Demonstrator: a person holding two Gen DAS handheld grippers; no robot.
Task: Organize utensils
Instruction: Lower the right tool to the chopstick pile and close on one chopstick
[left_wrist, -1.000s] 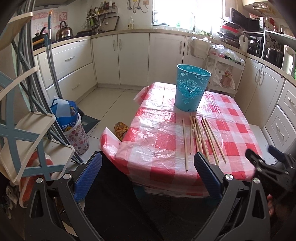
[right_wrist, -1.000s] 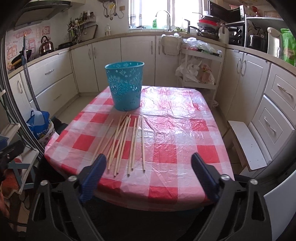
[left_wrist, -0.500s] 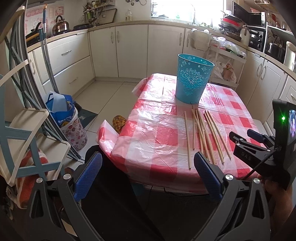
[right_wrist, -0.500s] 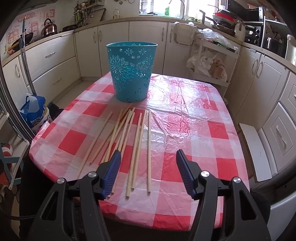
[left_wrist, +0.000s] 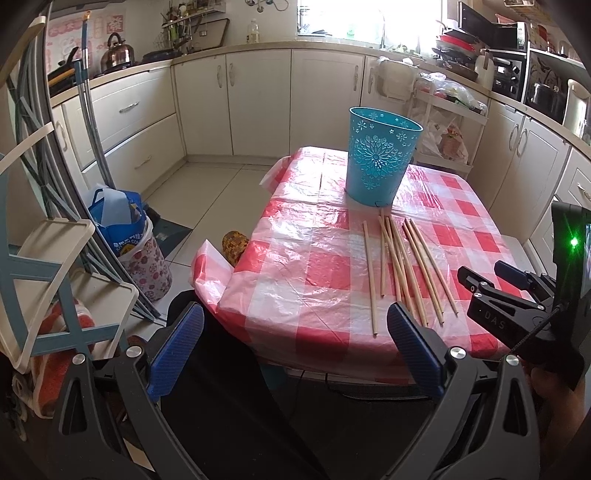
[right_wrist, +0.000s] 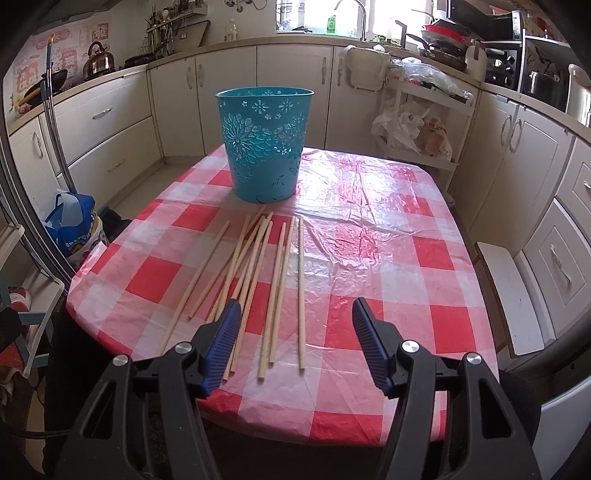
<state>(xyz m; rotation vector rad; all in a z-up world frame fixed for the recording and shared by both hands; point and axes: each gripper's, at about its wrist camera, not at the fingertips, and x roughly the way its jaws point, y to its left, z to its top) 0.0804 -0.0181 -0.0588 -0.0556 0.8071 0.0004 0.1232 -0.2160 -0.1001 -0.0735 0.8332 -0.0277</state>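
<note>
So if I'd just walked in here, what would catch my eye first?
Probably the red-and-white checked tablecloth, bright in the middle of a pale kitchen. On it stands a turquoise bin with flower cut-outs, at the far end. In front of the bin lies a loose spread of long wooden chopsticks, with the right tongs open just above their near ends.
</note>
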